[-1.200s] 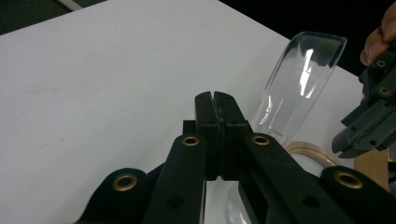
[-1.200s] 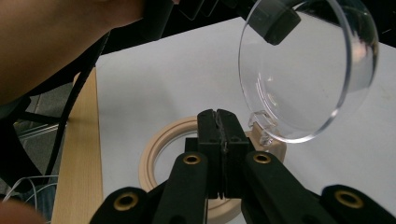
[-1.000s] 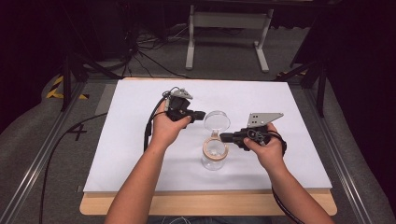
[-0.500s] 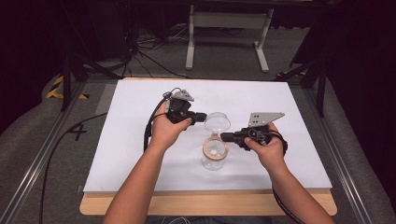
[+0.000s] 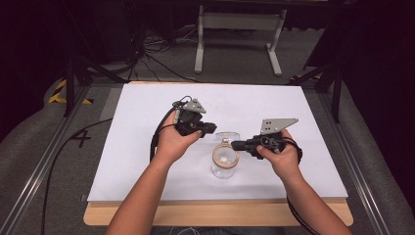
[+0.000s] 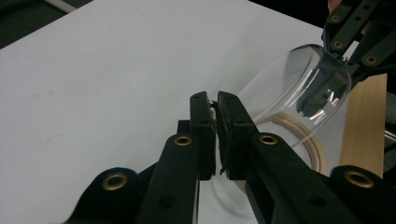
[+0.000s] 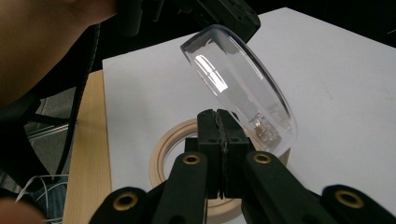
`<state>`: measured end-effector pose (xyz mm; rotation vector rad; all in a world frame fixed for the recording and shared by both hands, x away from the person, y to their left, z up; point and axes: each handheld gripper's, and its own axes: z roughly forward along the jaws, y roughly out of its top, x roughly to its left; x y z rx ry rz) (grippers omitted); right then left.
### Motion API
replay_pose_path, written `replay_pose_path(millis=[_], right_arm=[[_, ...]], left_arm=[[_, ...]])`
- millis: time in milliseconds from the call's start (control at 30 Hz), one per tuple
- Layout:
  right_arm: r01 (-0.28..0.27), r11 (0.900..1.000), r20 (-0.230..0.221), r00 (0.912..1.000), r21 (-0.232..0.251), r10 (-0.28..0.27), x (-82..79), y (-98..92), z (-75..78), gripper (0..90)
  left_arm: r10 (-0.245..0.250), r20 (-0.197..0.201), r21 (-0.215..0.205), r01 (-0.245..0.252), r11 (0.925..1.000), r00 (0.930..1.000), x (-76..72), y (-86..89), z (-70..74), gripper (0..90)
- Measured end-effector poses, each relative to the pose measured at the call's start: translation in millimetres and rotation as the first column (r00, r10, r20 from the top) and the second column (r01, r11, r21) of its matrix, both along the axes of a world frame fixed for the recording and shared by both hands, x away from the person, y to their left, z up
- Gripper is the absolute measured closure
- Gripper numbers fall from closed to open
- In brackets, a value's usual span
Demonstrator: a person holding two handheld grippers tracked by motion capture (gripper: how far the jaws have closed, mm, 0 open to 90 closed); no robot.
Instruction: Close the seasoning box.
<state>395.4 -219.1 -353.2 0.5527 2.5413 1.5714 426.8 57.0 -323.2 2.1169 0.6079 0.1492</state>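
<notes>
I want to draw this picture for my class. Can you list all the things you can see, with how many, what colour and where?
glass jar: one, clear with a tan rim, middle of the sheet
lid: one, clear, tipped up over the jar's mouth
paper sheet: one, white, covering the table
table: one, light wood, its edge showing at the near side
metal stand: one, grey, on the floor behind the table
left tool: one, black, jaws together, by the lid
right tool: one, black, jaws together, at the jar's rim
hands: two, one on each tool
</notes>
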Motion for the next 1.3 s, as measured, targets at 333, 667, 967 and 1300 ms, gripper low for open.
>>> replay_pose_path(millis=[333, 667, 967, 1300], right_arm=[[-0.009, 0.999, -0.019, 0.9998, -0.034, 0.008, -4.8, -6.3, -1.1, 89.5], [-0.031, 0.996, -0.054, 0.9982, -0.086, 0.026, -6.1, -4.4, -4.1, 89.8], [-0.068, 0.987, -0.089, 0.9945, -0.144, 0.056, -8.0, -3.2, -5.3, 89.8], [-0.096, 0.974, -0.123, 0.9898, -0.207, 0.071, -7.6, -3.1, -7.9, 89.8]], left_arm=[[0.011, -0.042, 0.001, -0.011, 0.9999, 0.9991, -24.1, 27.0, -1.4, 81.6], [0.006, -0.054, 0.033, -0.004, 0.9994, 0.9985, -53.2, 54.1, 2.1, 75.6], [-0.042, -0.078, 0.078, 0.048, 0.9958, 0.996, -65.2, 61.8, 0.5, 73.2], [-0.054, -0.15, 0.094, 0.069, 0.9932, 0.9873, -58.7, 64.8, -11.5, 70.3]])
